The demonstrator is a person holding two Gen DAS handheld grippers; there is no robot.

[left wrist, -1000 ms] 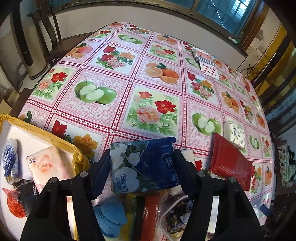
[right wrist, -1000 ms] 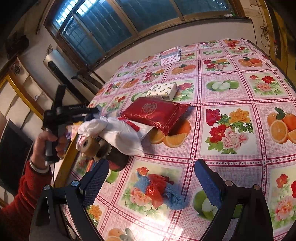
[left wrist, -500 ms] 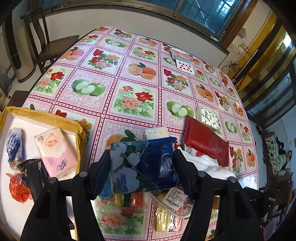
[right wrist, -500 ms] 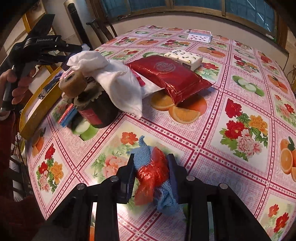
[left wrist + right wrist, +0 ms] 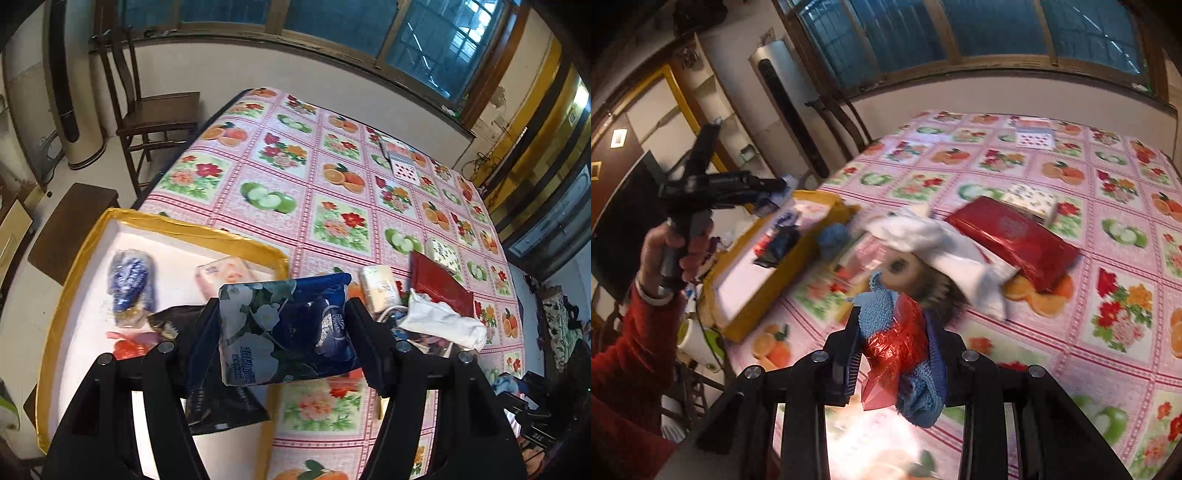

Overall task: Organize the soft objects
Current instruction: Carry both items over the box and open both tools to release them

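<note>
In the left wrist view, the left gripper [image 5: 282, 328], clamped on the blue floral tissue pack [image 5: 284, 328], has swung from above the tablecloth to hang over the near right corner of the yellow-rimmed tray [image 5: 192, 230], so a drop into it looks close; the pack bulges, glossy and soft. In the right wrist view, the right gripper [image 5: 894, 343], open a second ago, now pinches the blue cloth [image 5: 877, 308] with crinkled red plastic [image 5: 899, 341] and has lifted it, right of the tray [image 5: 798, 254].
</note>
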